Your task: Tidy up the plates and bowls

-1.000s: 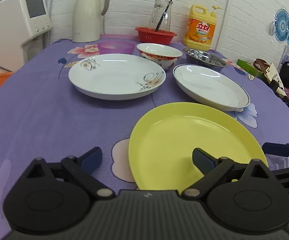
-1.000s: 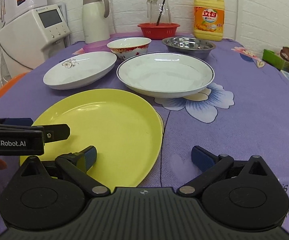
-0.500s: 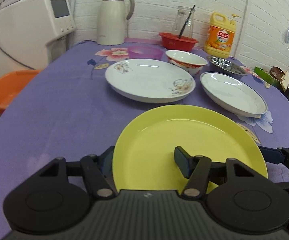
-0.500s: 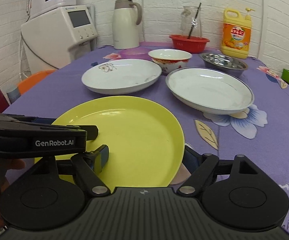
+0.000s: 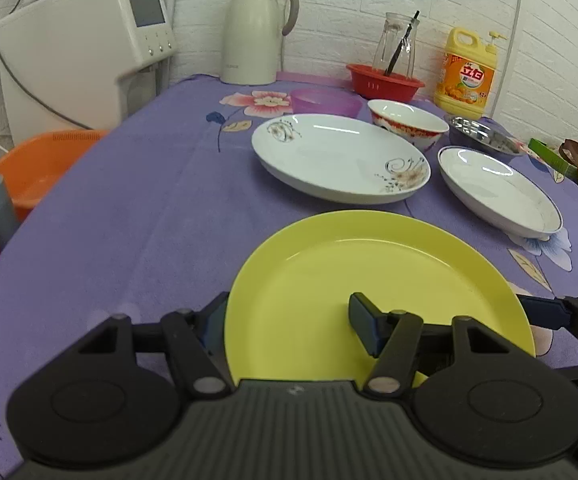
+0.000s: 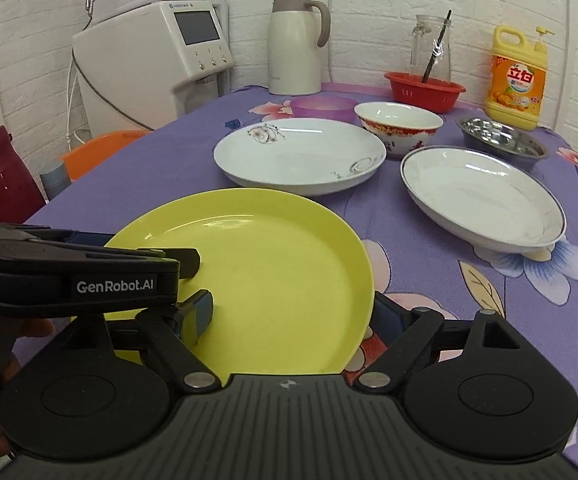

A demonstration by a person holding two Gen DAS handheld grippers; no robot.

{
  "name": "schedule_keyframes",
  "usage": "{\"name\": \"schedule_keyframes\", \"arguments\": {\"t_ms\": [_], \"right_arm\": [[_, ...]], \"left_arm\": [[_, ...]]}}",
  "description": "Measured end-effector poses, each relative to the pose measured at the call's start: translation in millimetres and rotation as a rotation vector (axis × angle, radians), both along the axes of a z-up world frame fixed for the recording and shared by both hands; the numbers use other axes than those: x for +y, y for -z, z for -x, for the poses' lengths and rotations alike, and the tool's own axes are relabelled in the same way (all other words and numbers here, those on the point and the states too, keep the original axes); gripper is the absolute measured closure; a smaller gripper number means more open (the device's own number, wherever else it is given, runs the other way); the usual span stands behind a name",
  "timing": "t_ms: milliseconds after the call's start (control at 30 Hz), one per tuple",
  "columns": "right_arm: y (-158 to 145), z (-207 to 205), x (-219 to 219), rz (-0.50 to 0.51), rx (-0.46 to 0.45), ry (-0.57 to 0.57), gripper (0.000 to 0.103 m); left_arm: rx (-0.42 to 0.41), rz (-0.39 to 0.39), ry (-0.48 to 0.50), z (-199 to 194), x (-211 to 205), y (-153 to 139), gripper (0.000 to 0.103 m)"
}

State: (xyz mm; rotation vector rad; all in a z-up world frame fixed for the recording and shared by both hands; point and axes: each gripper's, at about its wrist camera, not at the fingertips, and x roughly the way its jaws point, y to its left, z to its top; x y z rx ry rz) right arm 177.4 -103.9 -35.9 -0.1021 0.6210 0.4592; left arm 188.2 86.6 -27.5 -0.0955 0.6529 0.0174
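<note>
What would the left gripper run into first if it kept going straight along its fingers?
Carrying the yellow plate along, the left gripper would probably first meet the flower-patterned white plate directly ahead on the purple tablecloth. Height is unclear, so it might pass above that rim.

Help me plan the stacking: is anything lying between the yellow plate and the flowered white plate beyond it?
Nothing visible does. Between the far rim of the yellow plate and the flowered white plate there is only a strip of purple tablecloth. The blue-rimmed plate sits off to the right, clear of that path.
</note>
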Motion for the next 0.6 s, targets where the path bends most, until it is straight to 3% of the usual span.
{"name": "schedule_keyframes", "arguments": {"t_ms": [167, 233, 267, 367, 600], "right_arm": [[5, -2, 0, -0.008, 0.019, -0.021, 0.000], [3, -5, -6, -0.048, 0.039, -0.038, 0.000], [2, -7, -13, -0.081, 0.051, -0.036, 0.000], [-7, -6, -34, -0.144, 0.029, 0.023, 0.000], [-13, -29, -56, -0.155, 0.028, 0.103, 0.000]], "left_arm": [[-0.001, 0.002, 0.019, -5, -1, 1, 0.028], [0.003, 0.050, 0.026, -5, 7, -3, 0.007], [-0.010, 0.074, 0.015, -5, 13, -8, 0.003], [-0.066, 0.101, -0.015, -7, 31, -25, 0.001], [-0.090, 0.118, -0.088, -42, 62, -50, 0.001]]}}
